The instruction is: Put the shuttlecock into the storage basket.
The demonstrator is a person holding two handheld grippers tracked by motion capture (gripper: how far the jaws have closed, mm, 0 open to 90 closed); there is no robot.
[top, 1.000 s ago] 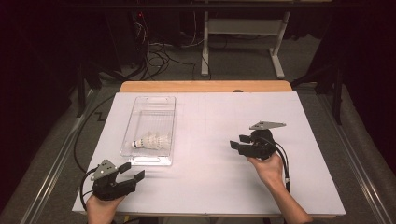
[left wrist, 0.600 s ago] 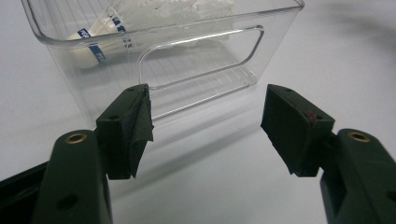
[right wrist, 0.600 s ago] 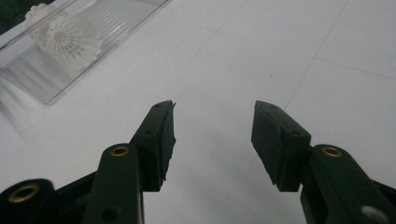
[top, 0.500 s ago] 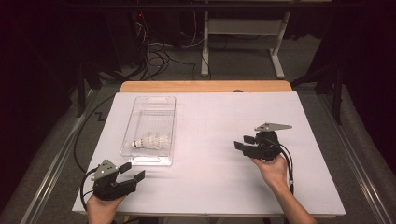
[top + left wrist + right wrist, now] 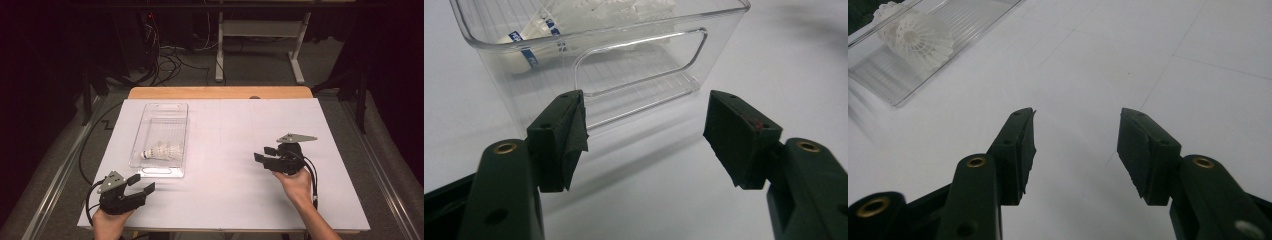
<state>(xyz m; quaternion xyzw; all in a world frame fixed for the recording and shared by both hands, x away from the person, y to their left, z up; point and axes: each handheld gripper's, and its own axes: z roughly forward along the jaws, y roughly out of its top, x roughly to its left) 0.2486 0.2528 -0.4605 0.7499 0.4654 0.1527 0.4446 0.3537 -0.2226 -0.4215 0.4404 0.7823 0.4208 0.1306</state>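
**Both grippers empty, shuttlecock sitting in the clear bin**

My left gripper (image 5: 646, 137) has its jaws spread wide with nothing between them, just bare white table (image 5: 664, 200) showing through the gap. It's pointed straight at the near end of the clear plastic bin (image 5: 639, 65), just short of the wall with the handle cutout, not touching it. From above, that gripper (image 5: 141, 183) sits at the near left corner of the table, in my left hand (image 5: 107, 220).

My right gripper (image 5: 1075, 150) is parted too, jaws apart and nothing in them, only the white tabletop under them. From above it (image 5: 264, 154) hovers over the right half of the table, well apart from the bin (image 5: 150, 112), jaws aimed left toward it, with my right hand (image 5: 295, 182) wrapped around the back.

The shuttlecock (image 5: 161, 151) lies on its side inside the bin, near the end closest to me, its cork tip pointing left and the white skirt to the right. Looking along my right gripper I see the skirt (image 5: 923, 35) open toward me through the clear wall.
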